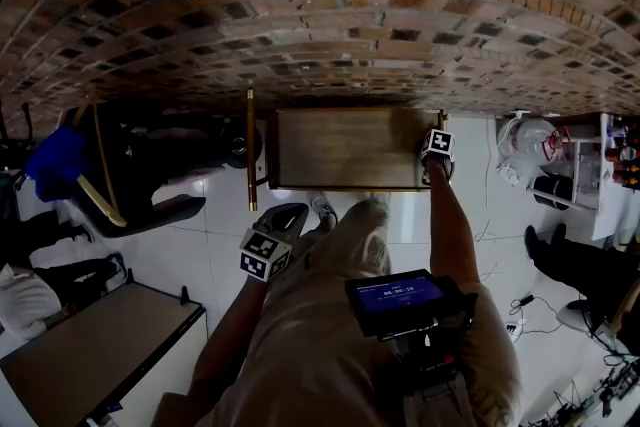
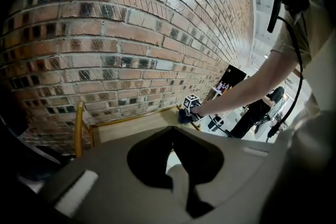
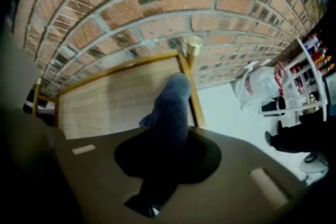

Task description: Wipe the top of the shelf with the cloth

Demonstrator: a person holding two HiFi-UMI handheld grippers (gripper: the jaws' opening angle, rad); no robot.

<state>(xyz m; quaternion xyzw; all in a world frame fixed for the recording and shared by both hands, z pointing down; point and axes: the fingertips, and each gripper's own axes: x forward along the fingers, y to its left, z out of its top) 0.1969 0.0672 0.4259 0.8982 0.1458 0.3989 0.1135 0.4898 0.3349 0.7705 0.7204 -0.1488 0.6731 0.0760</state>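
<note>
The right gripper (image 3: 169,136) has its jaws shut tight on a blue-grey cloth (image 3: 172,102). The cloth sticks out past the jaws and its far end lies on the top of the shelf (image 3: 115,97), close to the right edge. The shelf top is pale wood with a thin gold frame around it. A gold post (image 3: 194,45) with a round knob stands at the back right corner, just past the cloth. From the head view, the right gripper (image 1: 437,155) is at the right end of the shelf top (image 1: 350,148), and the person's bare arm reaches out to it. The left gripper (image 2: 171,131) has its jaws closed together with nothing between them. It is held back from the shelf, low over the white floor (image 1: 220,235), near the person's leg. Its own view looks across at the shelf top (image 2: 131,124) and at the cloth (image 2: 185,115) under the other gripper at the far end. The shelf stands against a brick wall (image 1: 350,35). To the right of the shelf a white plastic bag (image 1: 530,137) sits by a small rack of bottles. A dark screen (image 1: 395,295) hangs on the person's chest.
</note>
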